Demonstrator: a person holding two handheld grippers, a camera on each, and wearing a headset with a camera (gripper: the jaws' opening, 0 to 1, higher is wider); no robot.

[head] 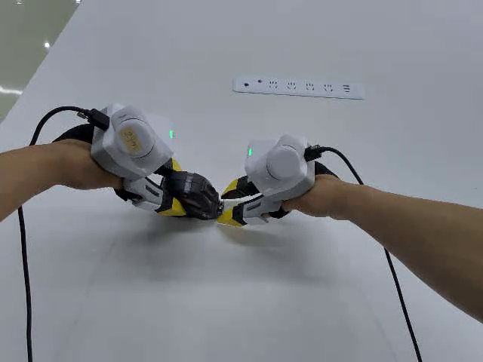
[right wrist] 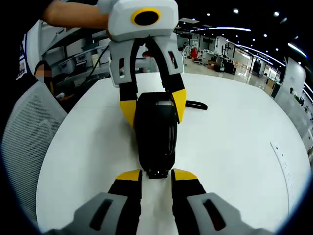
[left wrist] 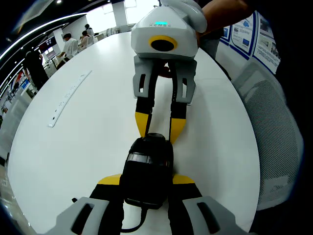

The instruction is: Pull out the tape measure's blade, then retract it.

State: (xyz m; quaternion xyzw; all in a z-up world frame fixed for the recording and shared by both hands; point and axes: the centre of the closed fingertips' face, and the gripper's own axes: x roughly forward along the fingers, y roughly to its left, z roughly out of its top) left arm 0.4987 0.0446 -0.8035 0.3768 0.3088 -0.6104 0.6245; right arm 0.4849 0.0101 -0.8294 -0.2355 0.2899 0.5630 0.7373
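Right gripper view: the right gripper (right wrist: 156, 177) is holding its yellow-tipped jaws close together, one on each side of the small tab at the front end of the black, rounded plastic tape measure (right wrist: 156, 129). Whether they are touching the tab cannot be told.
Left gripper view: the left gripper (left wrist: 146, 179) is pinching the tape measure (left wrist: 148, 166) by its sides, with its jaws pressing on the case. The right gripper (left wrist: 159, 126) is pointing straight back at it.
Strap: a black loop (right wrist: 195, 105) is lying on the table beside the case.
Head view: the tape measure (head: 195, 194) is sitting low over the white tabletop (head: 226, 302), between the left gripper (head: 177, 187) and the right gripper (head: 229, 202).
Hands: both forearms are coming in from the sides, each hand is wrapping a handle, and the grippers are meeting nose to nose.
Cable: a black cable (head: 23, 249) is trailing off the near edge.
Far table: a white power strip (head: 298, 87) is lying well beyond the grippers.
Writing: the wall posters (left wrist: 254, 39) are too blurred to read.
Background: people (left wrist: 68, 46) are standing past the table.
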